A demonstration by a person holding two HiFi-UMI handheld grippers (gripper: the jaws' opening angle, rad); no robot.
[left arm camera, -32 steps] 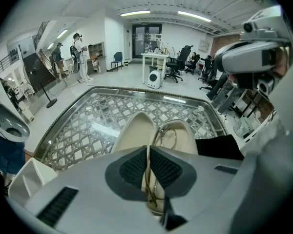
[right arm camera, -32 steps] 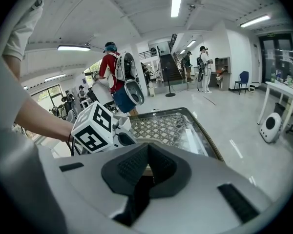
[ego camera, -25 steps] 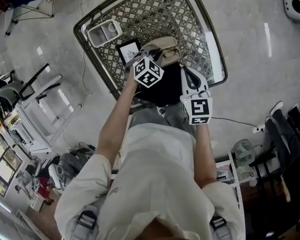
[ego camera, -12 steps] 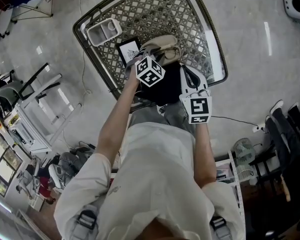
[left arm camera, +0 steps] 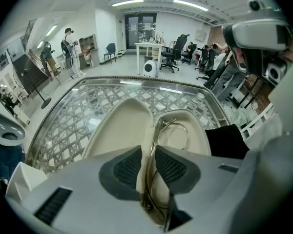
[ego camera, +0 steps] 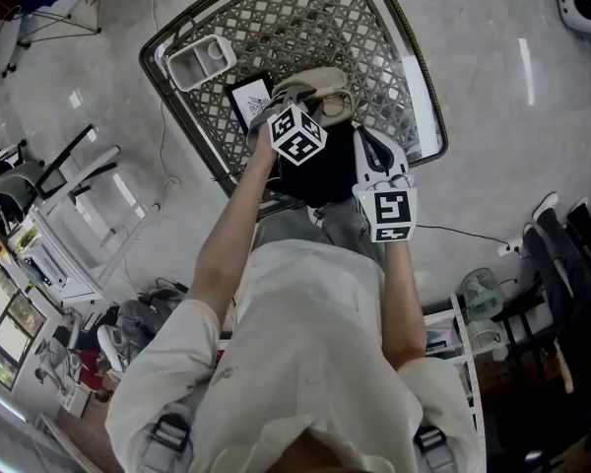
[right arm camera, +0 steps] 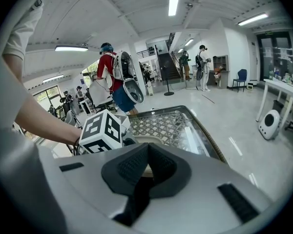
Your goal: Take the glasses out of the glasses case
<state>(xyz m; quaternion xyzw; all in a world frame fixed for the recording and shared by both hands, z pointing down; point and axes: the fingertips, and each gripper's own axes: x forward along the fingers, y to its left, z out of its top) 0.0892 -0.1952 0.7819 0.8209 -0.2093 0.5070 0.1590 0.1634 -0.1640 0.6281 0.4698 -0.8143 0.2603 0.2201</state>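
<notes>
An open cream glasses case (ego camera: 320, 85) lies on the glass table (ego camera: 394, 57). In the left gripper view its lid (left arm camera: 118, 123) is flung left and its tray (left arm camera: 198, 135) holds thin gold wire glasses (left arm camera: 173, 126). My left gripper (left arm camera: 147, 155) is shut on the wire frame of the glasses, which runs between the ribbed pads (left arm camera: 168, 167) while the far end still rests in the tray. My right gripper (right arm camera: 147, 152) is shut with nothing visible between its pads. It hovers at the table's near edge, above a black cloth (ego camera: 327, 170).
A white two-compartment tray (ego camera: 199, 62) sits at the table's far left corner, and a black-framed card (ego camera: 252, 99) lies beside the case. The table top is glass over a woven lattice base. Chairs, desks and people stand around the room.
The left gripper has edged slightly forward over the case. The right gripper has stayed where it was.
</notes>
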